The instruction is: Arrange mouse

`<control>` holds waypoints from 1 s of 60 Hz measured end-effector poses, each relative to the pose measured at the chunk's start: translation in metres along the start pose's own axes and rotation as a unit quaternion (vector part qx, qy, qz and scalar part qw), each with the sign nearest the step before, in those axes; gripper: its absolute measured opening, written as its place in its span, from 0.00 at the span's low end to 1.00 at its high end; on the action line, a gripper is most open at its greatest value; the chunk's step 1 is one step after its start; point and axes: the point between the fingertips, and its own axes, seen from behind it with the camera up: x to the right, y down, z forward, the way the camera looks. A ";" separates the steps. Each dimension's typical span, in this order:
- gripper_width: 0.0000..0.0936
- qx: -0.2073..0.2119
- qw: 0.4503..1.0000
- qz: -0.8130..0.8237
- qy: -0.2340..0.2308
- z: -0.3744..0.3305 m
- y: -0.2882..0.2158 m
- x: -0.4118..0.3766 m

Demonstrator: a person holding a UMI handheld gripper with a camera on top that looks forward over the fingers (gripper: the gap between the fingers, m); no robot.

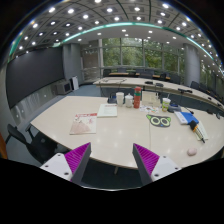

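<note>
A small pale rounded object (191, 152), likely the mouse, lies on the large pale oval table (110, 135), well to the right of my fingers near the table's near edge. My gripper (112, 152) is open and empty, held above the table's near edge. Its two magenta pads (77, 158) stand wide apart with nothing between them.
On the table beyond the fingers lie a booklet (84, 123), a sheet of paper (108, 110), cups and bottles (137, 98), a black-and-white item (158, 121) and a blue item (187, 117). A dark chair (25, 140) stands at the left. Another long table (150, 84) stands behind.
</note>
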 end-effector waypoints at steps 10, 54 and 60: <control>0.91 -0.016 0.999 0.017 0.046 0.009 0.040 0.055; 0.90 -0.056 0.965 0.104 0.235 0.098 0.202 0.507; 0.91 -0.059 0.966 0.115 0.225 0.121 0.200 0.523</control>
